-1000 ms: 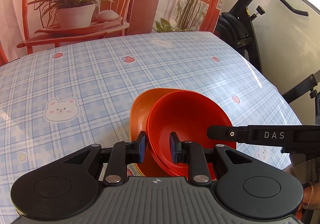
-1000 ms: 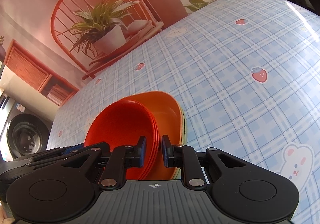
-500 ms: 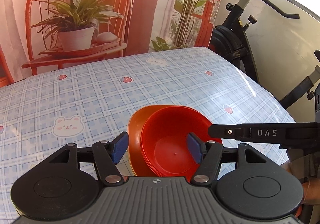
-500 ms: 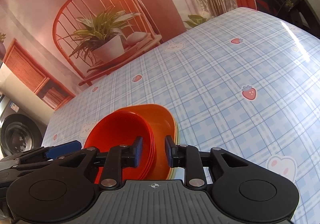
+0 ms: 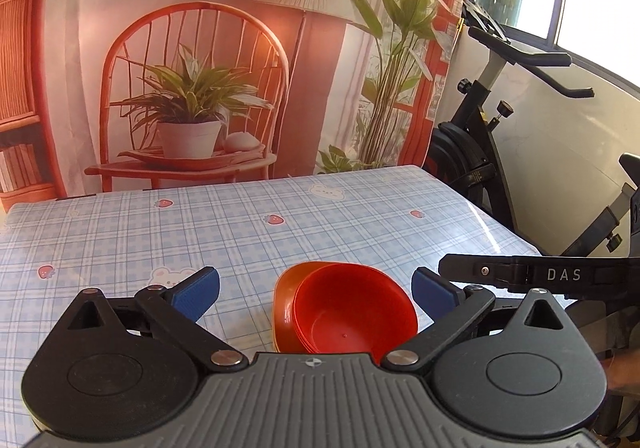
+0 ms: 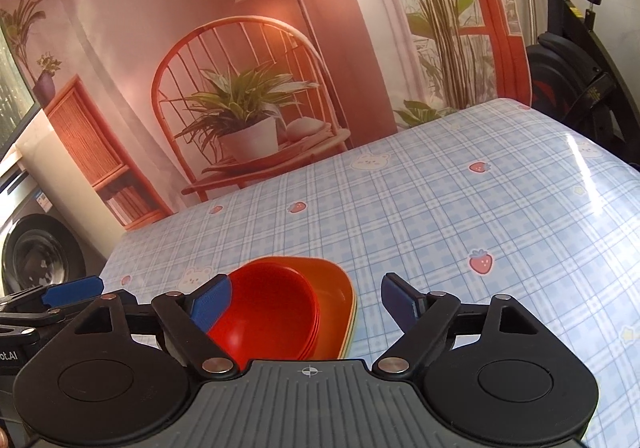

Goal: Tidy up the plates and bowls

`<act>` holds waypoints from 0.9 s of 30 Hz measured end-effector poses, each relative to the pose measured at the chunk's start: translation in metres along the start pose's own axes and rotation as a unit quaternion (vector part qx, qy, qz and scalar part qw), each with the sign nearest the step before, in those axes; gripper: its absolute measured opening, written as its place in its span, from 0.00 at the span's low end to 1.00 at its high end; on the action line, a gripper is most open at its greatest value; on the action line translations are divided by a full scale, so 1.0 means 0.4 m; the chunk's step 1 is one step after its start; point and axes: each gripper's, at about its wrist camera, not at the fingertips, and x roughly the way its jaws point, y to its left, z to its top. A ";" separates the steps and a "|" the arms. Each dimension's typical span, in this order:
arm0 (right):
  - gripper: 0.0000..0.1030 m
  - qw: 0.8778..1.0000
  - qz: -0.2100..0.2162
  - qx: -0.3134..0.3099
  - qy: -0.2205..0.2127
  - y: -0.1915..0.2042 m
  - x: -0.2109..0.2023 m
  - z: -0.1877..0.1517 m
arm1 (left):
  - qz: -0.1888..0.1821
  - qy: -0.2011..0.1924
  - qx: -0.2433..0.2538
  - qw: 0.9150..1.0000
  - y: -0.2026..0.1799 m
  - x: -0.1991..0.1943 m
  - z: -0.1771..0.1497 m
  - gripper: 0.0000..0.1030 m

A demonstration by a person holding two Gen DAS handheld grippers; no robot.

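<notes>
Your left hand-held gripper [image 5: 316,290] is spread wide, its blue pads [image 5: 196,292] well apart and closed on nothing. Your right hand-held gripper [image 6: 306,298] is likewise wide open and empty, its blue pads [image 6: 212,302] clear of the dishes. Between and just beyond both sets of fingers sits the stack of dishes on the table [image 5: 240,224], near its close edge. The top of the stack is a set of nested red bowls [image 5: 354,318], several rims showing one inside another. Under them lies an orange plate [image 5: 286,296], and in your right wrist view a pale yellow-green rim [image 6: 352,332] peeks out beneath the orange one, so more dishes lie at the bottom; how many you cannot tell. The stack rests flat on the blue plaid tablecloth with its bear and strawberry prints.

In your left wrist view the side of the right gripper's black body, marked "DAS" [image 5: 564,274], reaches in from the right, just beside the stack. In your right wrist view the left gripper's blue pad [image 6: 72,290] shows at the left edge. Behind the table hangs a printed backdrop [image 5: 192,96] of a chair and potted plant, and an exercise bike [image 5: 492,128] stands to the right.
</notes>
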 end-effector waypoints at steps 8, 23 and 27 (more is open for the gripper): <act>1.00 0.998 0.000 -0.057 -0.017 0.057 -0.093 0.020 | -0.002 -0.045 -0.048 0.998 -0.003 -0.120 -0.008 1.00; 1.00 0.992 -0.001 -0.105 -0.075 0.131 -0.328 0.004 | 0.077 -0.078 -0.057 0.992 -0.048 -0.329 -0.008 1.00; 1.00 0.989 0.005 -0.112 -0.096 0.151 -0.406 0.000 | 0.074 -0.099 -0.054 0.991 -0.073 -0.400 -0.009 1.00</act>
